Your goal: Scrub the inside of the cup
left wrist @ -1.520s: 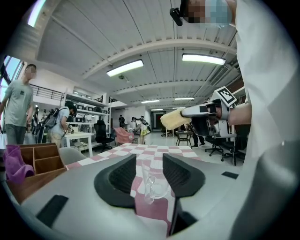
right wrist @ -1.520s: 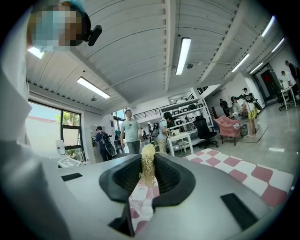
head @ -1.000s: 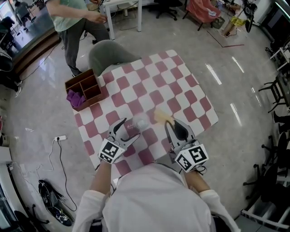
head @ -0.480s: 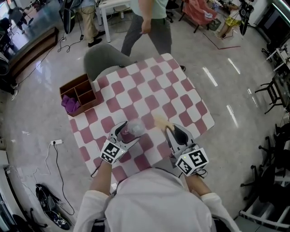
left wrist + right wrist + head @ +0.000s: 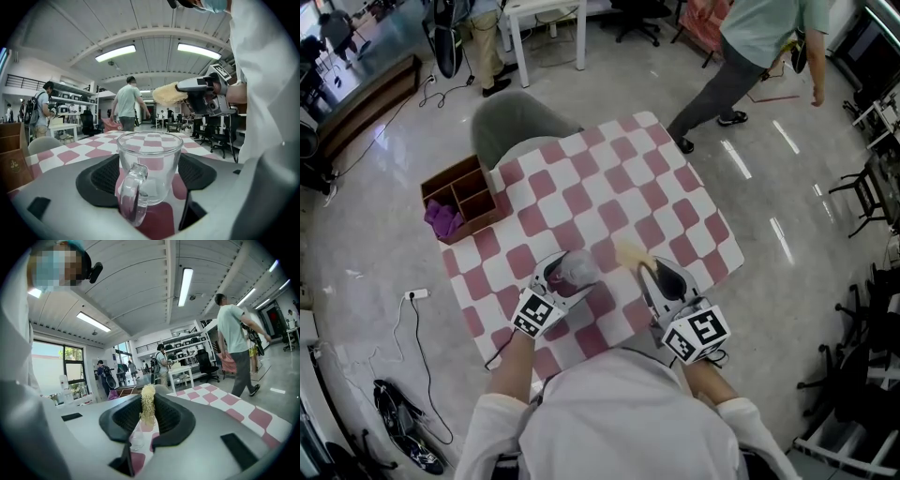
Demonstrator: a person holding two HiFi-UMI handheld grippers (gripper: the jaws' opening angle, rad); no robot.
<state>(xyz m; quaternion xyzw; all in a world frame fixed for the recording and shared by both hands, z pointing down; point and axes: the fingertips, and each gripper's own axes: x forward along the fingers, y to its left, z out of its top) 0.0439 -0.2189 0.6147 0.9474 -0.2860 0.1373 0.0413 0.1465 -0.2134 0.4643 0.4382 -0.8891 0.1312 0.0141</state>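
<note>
A clear glass cup (image 5: 579,265) with a handle stands upright between the jaws of my left gripper (image 5: 561,274), which is shut on it near the table's front edge. In the left gripper view the cup (image 5: 149,164) fills the gap between the black pads, with its handle towards the camera. My right gripper (image 5: 651,269) is shut on a yellow fibrous scrubber (image 5: 630,253), held a little to the right of the cup and apart from it. The scrubber (image 5: 148,403) sticks up between the right gripper's pads. In the left gripper view the scrubber (image 5: 168,93) hangs above and beyond the cup's rim.
The red-and-white chequered table (image 5: 619,192) carries a wooden divided box (image 5: 467,192) with a purple cloth (image 5: 442,220) at its left edge. A grey chair (image 5: 516,120) stands behind the table. A person (image 5: 759,47) walks past at the back right. Cables (image 5: 412,375) lie on the floor at left.
My left gripper has shut on the cup and now holds it steady. The right gripper with the scrubber has barely moved. A passer-by has walked from back left to back right.
</note>
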